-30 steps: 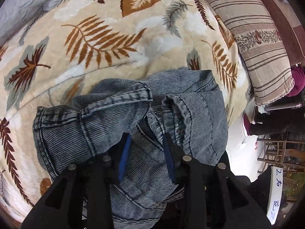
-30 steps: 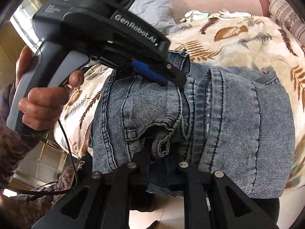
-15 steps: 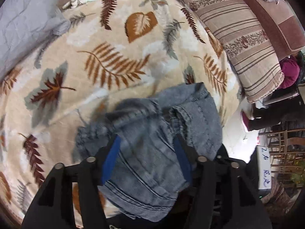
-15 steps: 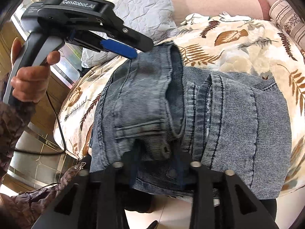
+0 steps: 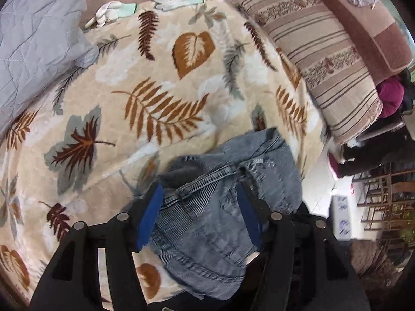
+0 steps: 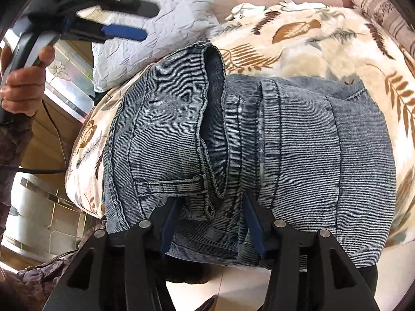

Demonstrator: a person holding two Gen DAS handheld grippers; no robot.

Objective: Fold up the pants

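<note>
Where the leaf-patterned blanket [image 5: 160,83] covers the bed, the folded pants [image 6: 259,145] lie at its near edge. The right gripper [image 6: 211,208] has just been opening; its fingers straddle the denim without pinching. The left gripper [image 5: 199,202] hovers above, fingers apart, empty.

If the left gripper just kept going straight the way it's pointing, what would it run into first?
Most likely the folded jeans. The left gripper points steeply down with its jaws open, nothing between them, and the denim fills the gap beyond its fingertips, lying on the leaf-print blanket. How far below is unclear.
</note>
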